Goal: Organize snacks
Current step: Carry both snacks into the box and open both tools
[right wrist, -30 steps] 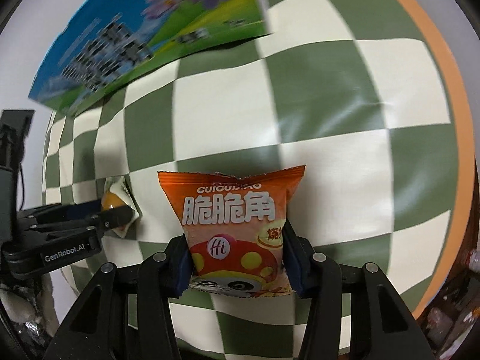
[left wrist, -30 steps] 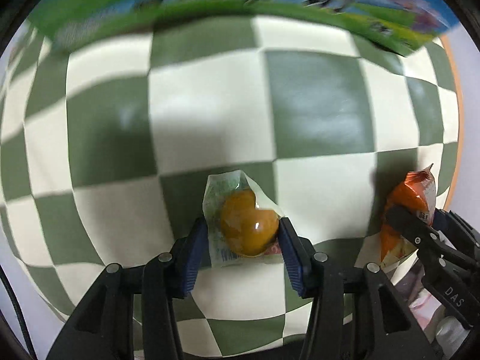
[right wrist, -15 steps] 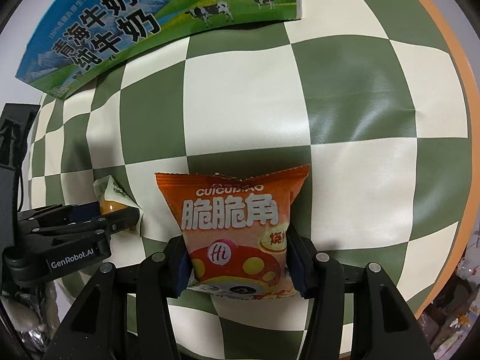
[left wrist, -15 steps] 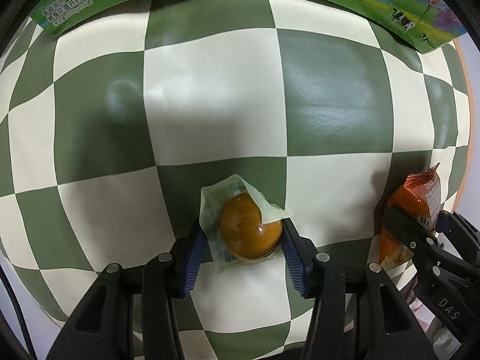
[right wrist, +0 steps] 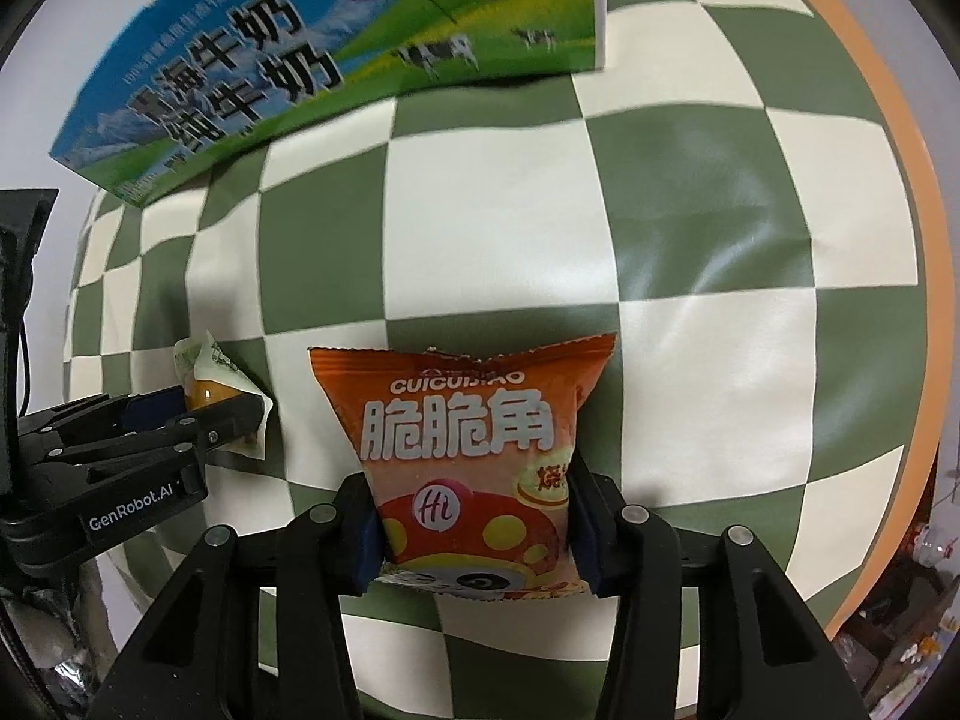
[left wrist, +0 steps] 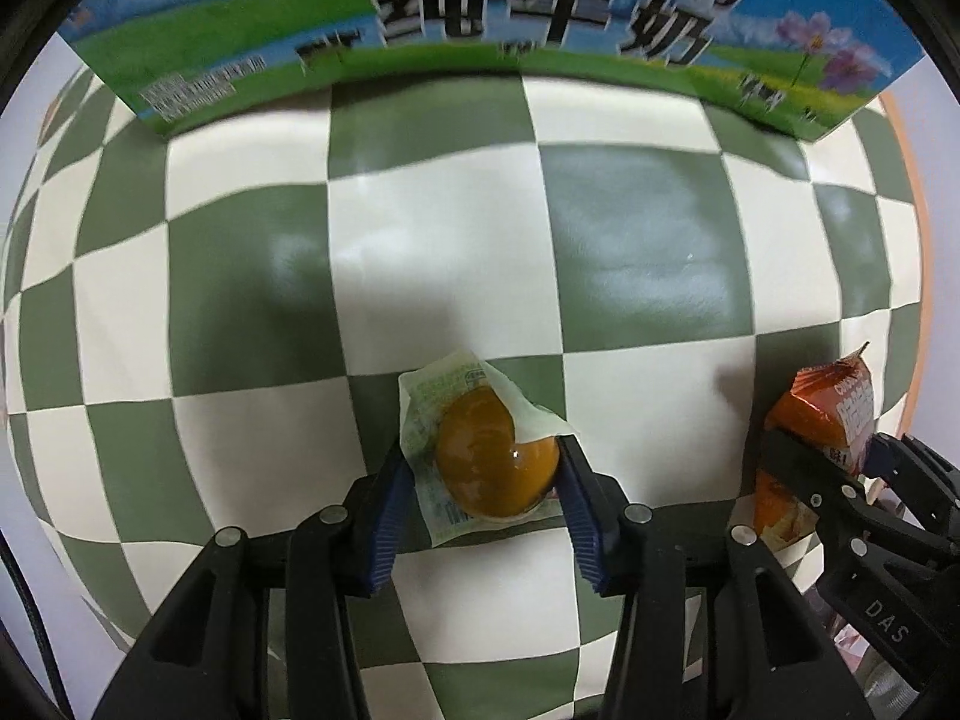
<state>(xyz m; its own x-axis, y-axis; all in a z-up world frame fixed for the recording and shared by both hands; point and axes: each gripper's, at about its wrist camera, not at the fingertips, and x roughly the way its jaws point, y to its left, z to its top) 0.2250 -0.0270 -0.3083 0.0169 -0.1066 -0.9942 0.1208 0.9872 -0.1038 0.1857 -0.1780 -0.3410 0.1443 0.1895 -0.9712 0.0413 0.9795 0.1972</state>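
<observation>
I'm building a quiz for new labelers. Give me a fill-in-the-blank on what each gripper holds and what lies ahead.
The left gripper is shut on a wrapped ____ egg.
The right gripper is shut on an ____ snack bag.
The tablecloth is checkered cream and ____.
Beyond both stands a ____ carton.

Missing: brown; orange; green; milk

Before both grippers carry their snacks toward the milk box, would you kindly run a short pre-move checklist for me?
1. Left gripper shut on the wrapped egg: ok.
2. Right gripper, whose jaws have just been closing, pinches the orange chip bag at both sides: ok.
3. The two grippers are apart, not touching: ok.
4. Checkered cloth between the snacks and the milk box shows nothing in the way: ok.
5. Milk box open on top: cannot tell.
</observation>
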